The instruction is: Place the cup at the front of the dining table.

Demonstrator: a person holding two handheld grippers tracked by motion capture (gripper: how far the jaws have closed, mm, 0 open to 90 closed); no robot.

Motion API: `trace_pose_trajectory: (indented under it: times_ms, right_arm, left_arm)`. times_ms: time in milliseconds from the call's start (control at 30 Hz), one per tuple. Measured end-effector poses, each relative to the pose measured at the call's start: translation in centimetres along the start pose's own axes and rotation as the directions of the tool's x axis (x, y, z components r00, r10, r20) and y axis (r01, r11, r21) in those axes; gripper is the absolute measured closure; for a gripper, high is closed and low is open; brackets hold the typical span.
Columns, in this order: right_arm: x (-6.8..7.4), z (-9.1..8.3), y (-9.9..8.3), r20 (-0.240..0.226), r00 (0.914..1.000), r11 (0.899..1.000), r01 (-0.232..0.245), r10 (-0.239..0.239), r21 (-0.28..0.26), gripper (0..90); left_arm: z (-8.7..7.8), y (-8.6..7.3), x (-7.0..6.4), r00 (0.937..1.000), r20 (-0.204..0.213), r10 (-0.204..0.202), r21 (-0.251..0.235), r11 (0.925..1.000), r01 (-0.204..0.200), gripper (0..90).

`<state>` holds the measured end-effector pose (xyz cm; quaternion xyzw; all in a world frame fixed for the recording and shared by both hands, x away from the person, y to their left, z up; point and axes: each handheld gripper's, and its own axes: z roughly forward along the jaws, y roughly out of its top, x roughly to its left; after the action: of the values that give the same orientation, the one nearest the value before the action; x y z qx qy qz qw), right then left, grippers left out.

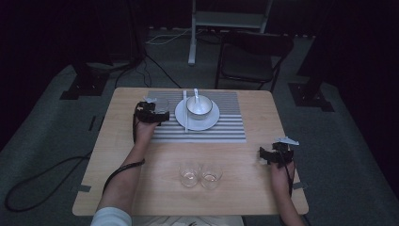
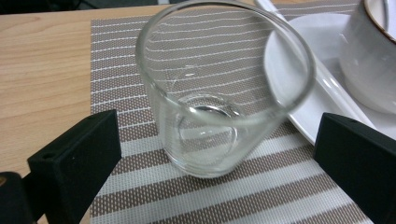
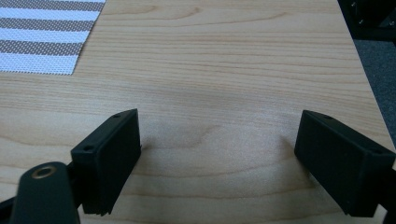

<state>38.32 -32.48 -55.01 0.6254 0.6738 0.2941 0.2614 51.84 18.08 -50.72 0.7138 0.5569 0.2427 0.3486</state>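
High view: a wooden surface point(image 1: 244, 183) carries a striped mat point(image 1: 226, 127) in the upper centre of the frame. On the mat sits a white plate point(image 1: 209, 123) holding a bowl point(image 1: 199, 107); a spoon point(image 1: 196, 94) rests in the bowl, and white chopsticks point(image 1: 185, 110) lie across the plate's left edge. Two empty glasses point(image 1: 199, 175) stand side by side, touching or nearly so, at lower centre, off the mat.

The left tool point(image 1: 157, 113) lies at the mat's upper-left corner, just left of the plate. In the left gripper view its jaws stand wide apart on either side of a third glass point(image 2: 219, 88), touching neither wall; the left tool point(image 2: 217, 154) is thus open around it. This glass stands upright and empty on the mat point(image 2: 261, 191), just beside the plate point(image 2: 299, 60), with the bowl point(image 2: 369, 60) at the upper right of the frame.

The right tool point(image 1: 273, 155) rests near the surface's right edge, well apart from everything else. In the right gripper view the right tool point(image 3: 217, 163) is open over bare wood point(image 3: 219, 70), with a mat corner point(image 3: 46, 42) at upper left.
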Motion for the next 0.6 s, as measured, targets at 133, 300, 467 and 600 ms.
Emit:
trace_pose_trajectory:
  times_ms: [133,300,467,600]
  right_arm:
    - [0.0,0.0,0.0,0.000,1.0000,1.000,0.000,0.000,0.000,13.9]
    - [0.0,0.0,0.0,0.001,1.0000,1.000,0.000,0.000,0.000,13.8]
    - [0.0,0.0,0.0,0.002,1.0000,1.000,0.000,0.000,0.000,13.8]
    - [0.0,0.0,0.0,0.002,1.0000,1.000,-0.001,0.001,0.000,13.8]
  left_arm:
    - [-0.3,-0.5,0.1,1.0000,0.008,-0.004,0.002,1.0000,0.004,1.7]
    - [-0.6,-1.0,0.1,0.9998,0.017,0.005,0.013,0.9999,-0.006,1.7]
    - [-1.3,-1.1,-0.1,0.9990,0.046,0.002,0.006,1.0000,-0.002,1.7]
    - [-1.9,-1.4,-0.2,0.9980,0.063,0.007,0.001,1.0000,-0.007,1.7]
